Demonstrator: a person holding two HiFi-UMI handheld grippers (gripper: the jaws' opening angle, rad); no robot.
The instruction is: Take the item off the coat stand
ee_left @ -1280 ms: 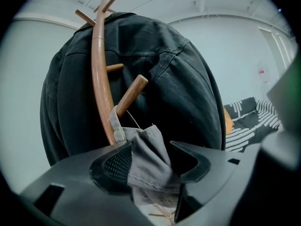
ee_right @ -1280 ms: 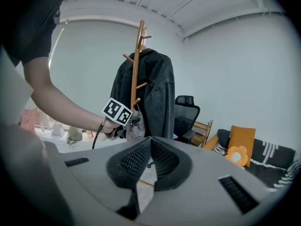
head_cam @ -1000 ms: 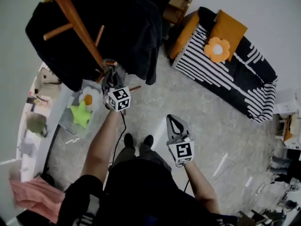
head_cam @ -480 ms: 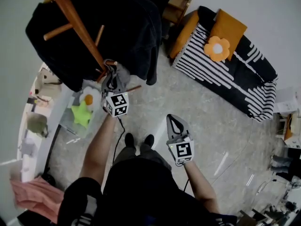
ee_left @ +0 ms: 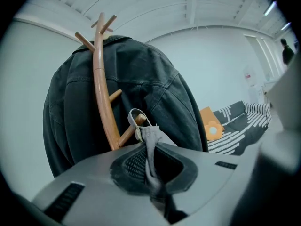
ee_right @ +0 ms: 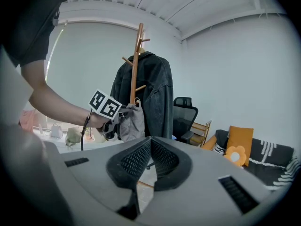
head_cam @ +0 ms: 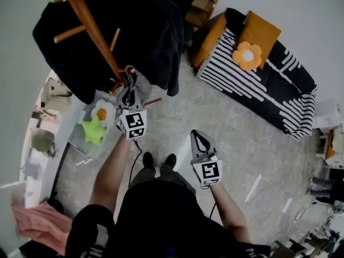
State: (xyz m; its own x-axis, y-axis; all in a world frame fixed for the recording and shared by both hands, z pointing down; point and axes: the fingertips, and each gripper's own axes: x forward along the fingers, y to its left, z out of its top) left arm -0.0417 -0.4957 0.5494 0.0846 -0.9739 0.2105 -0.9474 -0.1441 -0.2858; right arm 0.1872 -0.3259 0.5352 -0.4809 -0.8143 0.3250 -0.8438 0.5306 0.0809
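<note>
A wooden coat stand [head_cam: 91, 28] carries a dark denim jacket [head_cam: 142, 31]. On one of its lower pegs a small grey fabric item [ee_left: 151, 136] hangs by a loop. My left gripper [ee_left: 149, 150] is shut on that grey fabric, just below the peg, with the cloth pinched between the pads. In the head view the left gripper [head_cam: 130, 89] is at the stand's lower pegs. My right gripper [head_cam: 200, 138] hovers lower right, away from the stand, shut with nothing in it. The right gripper view shows the stand [ee_right: 137, 65], the jacket [ee_right: 155, 93] and the grey item [ee_right: 133, 121].
A black-and-white striped sofa [head_cam: 258, 85] with orange cushions stands at the right. Behind the jacket are a wooden chair [head_cam: 204, 7] and an office chair [ee_right: 185, 114]. A low shelf [head_cam: 59, 138] with toys runs along the left wall. The person's feet are below the stand.
The left gripper has drawn back a little toward the person, still at the grey item. The right gripper has stayed where it was.
</note>
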